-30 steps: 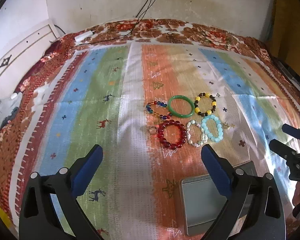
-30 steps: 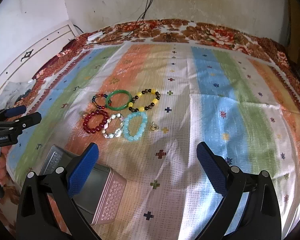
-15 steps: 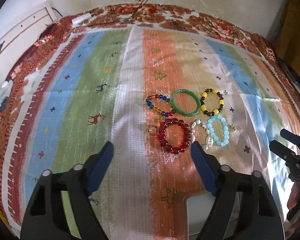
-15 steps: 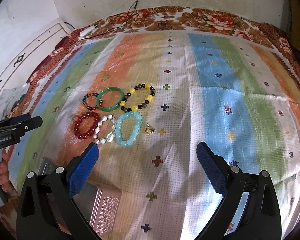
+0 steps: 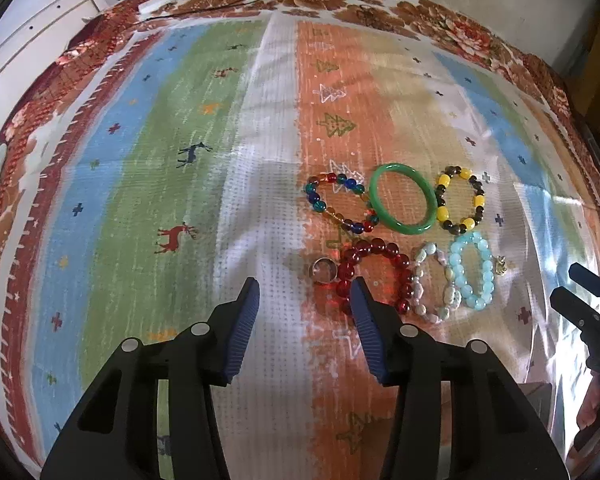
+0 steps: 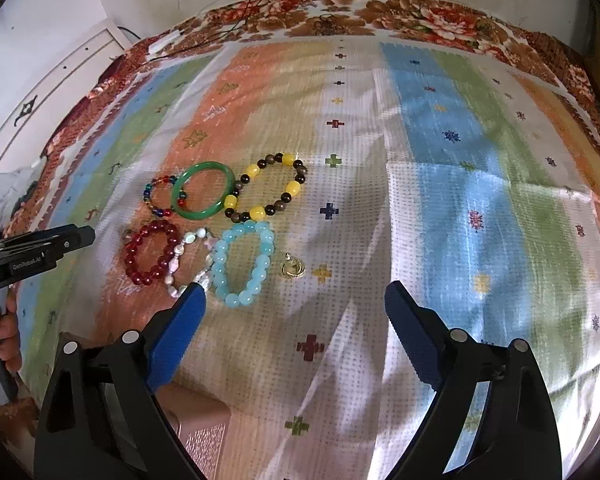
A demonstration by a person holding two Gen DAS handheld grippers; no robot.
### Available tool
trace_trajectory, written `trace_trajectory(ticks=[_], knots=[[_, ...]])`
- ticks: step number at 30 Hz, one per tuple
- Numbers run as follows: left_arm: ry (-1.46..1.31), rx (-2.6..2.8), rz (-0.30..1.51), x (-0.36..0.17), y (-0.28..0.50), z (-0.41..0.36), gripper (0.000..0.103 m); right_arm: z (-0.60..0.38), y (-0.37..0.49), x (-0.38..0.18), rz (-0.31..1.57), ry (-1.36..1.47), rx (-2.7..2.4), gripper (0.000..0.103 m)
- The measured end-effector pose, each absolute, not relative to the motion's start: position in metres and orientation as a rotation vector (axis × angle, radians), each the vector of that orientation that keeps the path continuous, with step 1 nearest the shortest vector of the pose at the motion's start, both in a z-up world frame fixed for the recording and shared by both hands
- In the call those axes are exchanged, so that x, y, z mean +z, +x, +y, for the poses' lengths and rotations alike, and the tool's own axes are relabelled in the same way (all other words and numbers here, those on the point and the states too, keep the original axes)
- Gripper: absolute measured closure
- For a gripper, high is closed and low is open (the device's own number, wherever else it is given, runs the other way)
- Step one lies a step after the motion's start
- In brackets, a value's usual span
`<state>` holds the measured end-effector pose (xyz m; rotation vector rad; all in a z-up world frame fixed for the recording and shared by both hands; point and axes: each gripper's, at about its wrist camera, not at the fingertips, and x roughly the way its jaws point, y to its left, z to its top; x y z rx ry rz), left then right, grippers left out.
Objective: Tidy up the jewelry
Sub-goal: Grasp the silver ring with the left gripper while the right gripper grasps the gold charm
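Loosely grouped, 6 bracelets (image 6: 204,232) lie in 2 touching rows.

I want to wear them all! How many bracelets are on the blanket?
6. Back row: multicolored bracelet, green bangle, yellow-and-brown bracelet. Front row: red bracelet, pearly bracelet, light blue bracelet. None appear hidden.

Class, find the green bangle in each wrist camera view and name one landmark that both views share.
Left wrist view: green bangle right of centre, between two beaded bracelets.
Right wrist view: green bangle left of centre, mid-height.
Shared landmark: the yellow and brown bracelet, touching the bangle's right side in both.
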<state>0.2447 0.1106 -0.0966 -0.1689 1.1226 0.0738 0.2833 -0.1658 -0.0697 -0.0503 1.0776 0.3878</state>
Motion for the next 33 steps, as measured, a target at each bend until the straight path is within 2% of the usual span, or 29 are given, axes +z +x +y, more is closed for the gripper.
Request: trace_trajectory(ticks=[3,6,7,9,16,33], knots=[[-0.158,0.069,1.133,-0.101,0.251,0.110,0.056,-0.165,0.290,-0.074,1.089,-0.050,0.388,0.012],[-0.153,0.067,1.141,-0.105,0.256,0.109,0.056,-0.164,0.298,-0.081,1.112,-0.047,0.385,0.017],[-0.148,0.066,1.145,-0.106,0.257,0.109,0.056,-0.163,0.300,-0.084,1.120,-0.050,0.384,0.018],[-0.142,0.064,1.152,-0.109,0.259,0.109,0.066,-0.163,0.307,-0.092,1.132,-0.065,0.369,0.019],[-0.131,0.065,1.169,-0.116,0.265,0.111,0.067,-0.164,0.320,-0.107,1.170,-0.071,0.354,0.032],[-0.096,0.072,1.213,-0.134,0.280,0.109,0.075,-0.160,0.331,-0.122,1.198,-0.092,0.337,0.040]])
